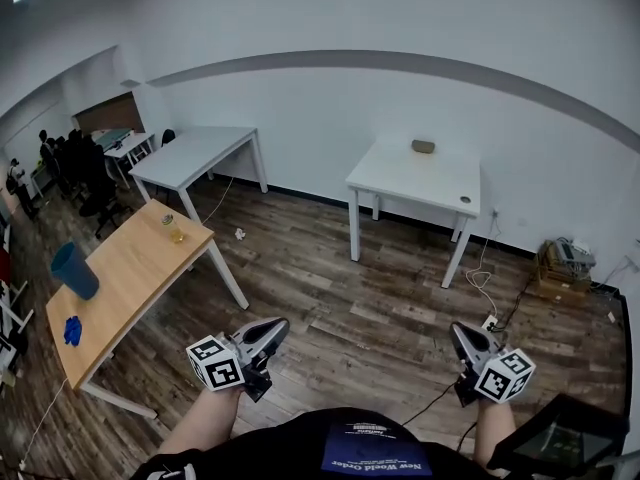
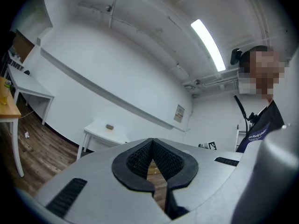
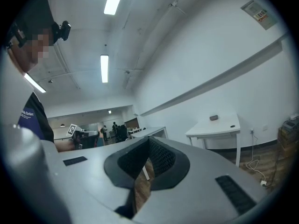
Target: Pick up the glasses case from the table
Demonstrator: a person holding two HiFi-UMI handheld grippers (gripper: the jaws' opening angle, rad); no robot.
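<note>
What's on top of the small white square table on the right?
A small grey-brown oblong glasses case lies near the white table's back edge; a dark round cable hole sits by its front right corner. The whole top is in view, so nothing is hidden.

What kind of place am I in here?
Probably an open-plan office or lab workspace: a plain white rectangular desk by the wall, a light wooden-topped table, and black office chairs at the far left.

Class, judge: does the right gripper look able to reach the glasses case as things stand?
Probably not yet: the right gripper is near the person, with wooden floor between it and the glasses case on the white table. Nothing blocks the way.
</note>
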